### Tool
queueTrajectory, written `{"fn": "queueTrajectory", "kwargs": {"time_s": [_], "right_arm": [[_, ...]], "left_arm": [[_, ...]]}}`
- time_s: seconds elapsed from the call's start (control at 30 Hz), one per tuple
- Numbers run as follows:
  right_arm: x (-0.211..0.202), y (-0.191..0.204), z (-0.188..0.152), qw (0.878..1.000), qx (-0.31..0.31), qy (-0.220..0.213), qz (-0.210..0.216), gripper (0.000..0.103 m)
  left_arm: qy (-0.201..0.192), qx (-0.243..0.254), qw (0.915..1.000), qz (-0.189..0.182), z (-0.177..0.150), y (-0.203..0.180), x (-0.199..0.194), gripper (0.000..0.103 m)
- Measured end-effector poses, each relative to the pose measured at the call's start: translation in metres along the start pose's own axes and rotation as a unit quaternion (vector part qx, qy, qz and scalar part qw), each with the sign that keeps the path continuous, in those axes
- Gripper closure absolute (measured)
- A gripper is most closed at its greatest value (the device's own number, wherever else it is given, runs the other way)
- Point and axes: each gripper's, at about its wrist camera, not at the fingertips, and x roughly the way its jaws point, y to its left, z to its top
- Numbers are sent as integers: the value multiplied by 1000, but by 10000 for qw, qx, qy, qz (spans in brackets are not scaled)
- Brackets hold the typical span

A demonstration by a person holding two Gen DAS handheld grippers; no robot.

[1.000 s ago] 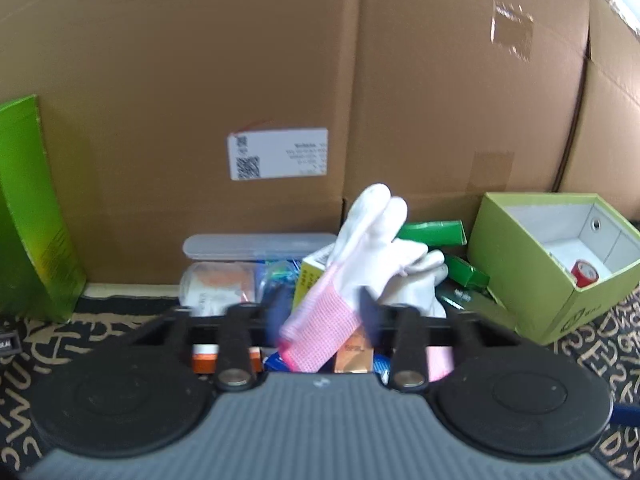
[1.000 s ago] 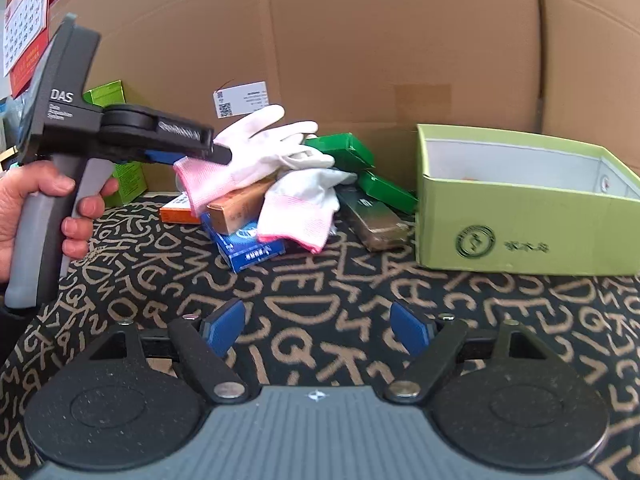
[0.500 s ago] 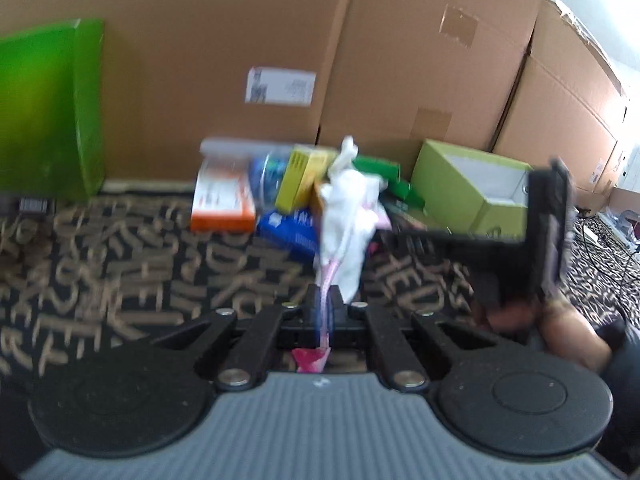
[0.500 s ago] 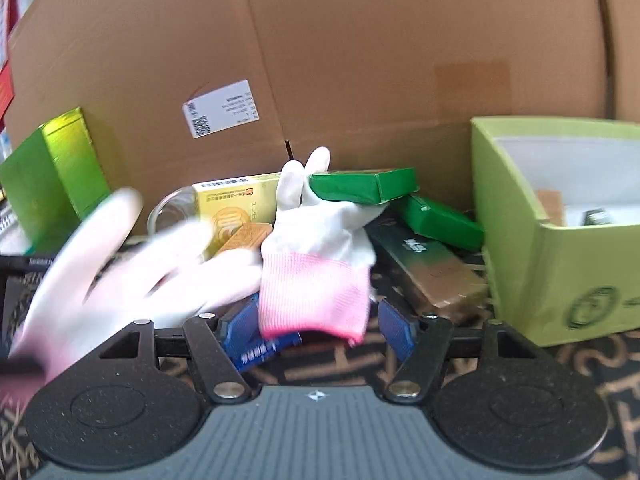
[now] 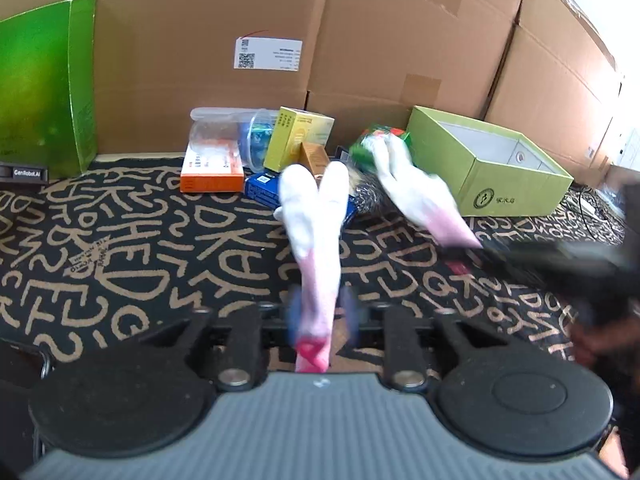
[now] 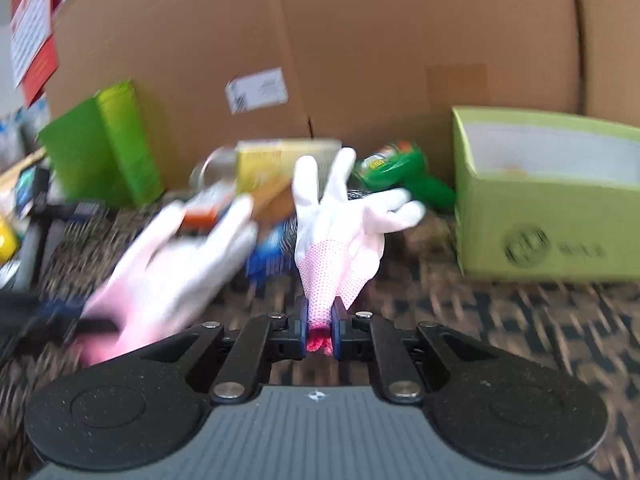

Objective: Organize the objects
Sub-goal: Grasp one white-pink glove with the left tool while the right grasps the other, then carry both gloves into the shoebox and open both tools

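Against the cardboard wall (image 5: 200, 40) at the back sits the clutter: orange box (image 5: 212, 170), clear plastic tub (image 5: 218, 124), yellow box (image 5: 298, 142), blue box (image 5: 262, 188), green packet (image 5: 374, 146) – all bunched on the patterned mat (image 5: 140, 260). Tall green box (image 5: 44, 84) stands far left; open lime-green box (image 5: 516, 184) sits right of the pile, touching nothing I can make out.

Left gripper (image 5: 322, 312): jaws are opening, blurred, with the pink cuff of the first glove (image 5: 316, 224) between them – pads look clear of the cloth. Its long axis runs straight away from the camera, fingers pointing at the pile, cuff nearest the lens.

Right gripper (image 6: 320, 330): clamped tight on the pink dotted cuff of the second glove (image 6: 340, 220). That glove stands up from the jaws, fingers splayed up and toward the lime-green box (image 6: 552, 200). From the right wrist view the first glove (image 6: 176, 256) is a blur low left, fingers aimed up-right at the boxes. Both gloves hang in front of the pile and hide part of it.
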Motion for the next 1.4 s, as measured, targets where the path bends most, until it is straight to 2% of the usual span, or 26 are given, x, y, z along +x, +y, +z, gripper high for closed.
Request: {"fn": "queueTrajectory", "kwargs": {"time_s": [0.07, 0.13, 0.2, 0.27, 0.33, 0.43, 0.47, 0.53, 0.6, 0.7, 0.73, 0.77, 0.8, 0.83, 0.87, 0.9, 1.0, 1.13, 1.27, 1.4], "right_arm": [[-23, 1, -17, 9996, -141, 181, 144, 89], [-36, 3, -29, 9989, -262, 334, 189, 88], [-40, 7, -33, 9981, -413, 426, 147, 80], [-42, 9, -33, 9983, -453, 365, 30, 57], [-42, 9, -26, 9988, -411, 246, -50, 44], [-33, 9, -15, 9996, -269, 103, -81, 43], [-29, 9, -14, 9997, -217, 81, -70, 43], [-19, 10, -12, 9997, -144, 143, -137, 43], [-8, 12, -14, 9993, -201, 225, -199, 43], [3, 14, -19, 9988, -242, 251, -352, 44], [5, 14, -21, 9989, -221, 255, -335, 51], [6, 14, -22, 9991, -202, 246, -286, 68], [4, 14, -23, 9992, -205, 210, -265, 74], [1, 14, -23, 9994, -189, 216, -217, 86], [-3, 14, -23, 9996, -149, 205, -131, 88], [-9, 14, -22, 9998, -124, 164, -55, 88], [-34, 15, -16, 9998, -140, -87, 122, 89], [-69, 12, -2, 9980, -91, -585, 205, 89], [-91, 4, 11, 9954, -99, -949, 74, 89], [-106, -14, 25, 9929, -145, -1154, -232, 89]], "left_arm": [[-73, 87, 9998, 160, 0, -4, 1, 48], [-129, 203, 9994, 265, 4, -7, 4, 46], [-133, 276, 9990, 331, 9, -10, 11, 39], [-171, 360, 9981, 479, 13, -13, 19, 31], [-160, 521, 9968, 579, 16, -17, 27, 30], [-18, 655, 9959, 629, 18, -18, 41, 30], [45, 652, 9959, 633, 18, -17, 45, 32], [150, 634, 9962, 580, 18, -15, 51, 43], [265, 580, 9967, 498, 17, -13, 54, 57], [308, 547, 9966, 532, 15, -10, 56, 57], [330, 537, 9965, 551, 15, -9, 57, 57], [368, 530, 9964, 550, 14, -7, 58, 64], [391, 537, 9961, 588, 13, -7, 58, 76], [380, 568, 9956, 644, 13, -7, 56, 83], [398, 530, 9960, 606, 13, -6, 53, 91], [423, 417, 9971, 474, 14, -4, 49, 93], [315, 188, 9993, 70, 18, -4, 27, 93], [-57, 180, 9991, -387, 35, -17, -5, 93], [-342, 256, 9954, -861, 60, -43, -19, 93], [-439, 365, 9910, -1214, 87, -78, -10, 93]]}}
